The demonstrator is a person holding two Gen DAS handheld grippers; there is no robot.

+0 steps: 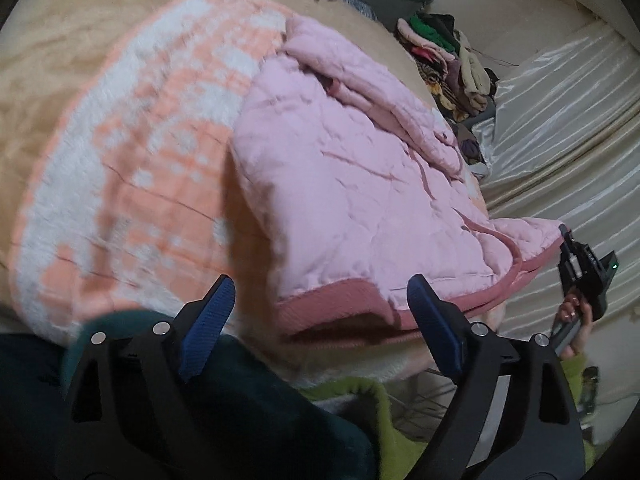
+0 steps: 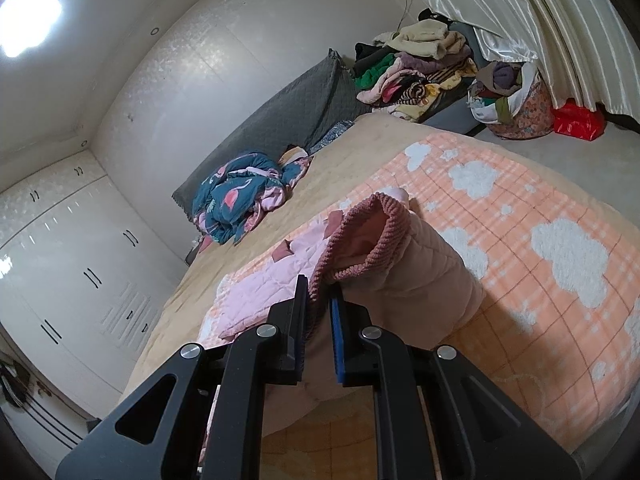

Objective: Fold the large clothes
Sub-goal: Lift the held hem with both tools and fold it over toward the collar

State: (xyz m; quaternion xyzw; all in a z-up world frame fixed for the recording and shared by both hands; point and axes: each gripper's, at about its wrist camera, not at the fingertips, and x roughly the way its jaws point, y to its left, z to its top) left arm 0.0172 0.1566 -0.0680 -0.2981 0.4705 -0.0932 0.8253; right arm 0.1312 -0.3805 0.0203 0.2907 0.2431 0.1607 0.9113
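Note:
A pink quilted jacket (image 1: 360, 184) with a darker ribbed hem lies on an orange blanket with white clouds (image 1: 140, 160), spread over the bed. My left gripper (image 1: 320, 280) is open just above the jacket's near hem, with nothing between its blue pads (image 1: 208, 320). In the right wrist view, my right gripper (image 2: 319, 292) is shut on the ribbed cuff (image 2: 360, 236) of the jacket's sleeve (image 2: 420, 276), which is lifted off the cloud blanket (image 2: 560, 248). The left wrist view also shows the right gripper (image 1: 584, 272), in a hand at the jacket's right corner.
A blue flamingo-print bundle (image 2: 236, 200) lies near the grey headboard cushion (image 2: 280, 120). Beyond the bed are a pile of clothes (image 2: 420, 68), a full basket (image 2: 516, 108) and a red bag (image 2: 578, 120) by the curtain (image 2: 520, 0). White wardrobes (image 2: 80, 260) stand on the left.

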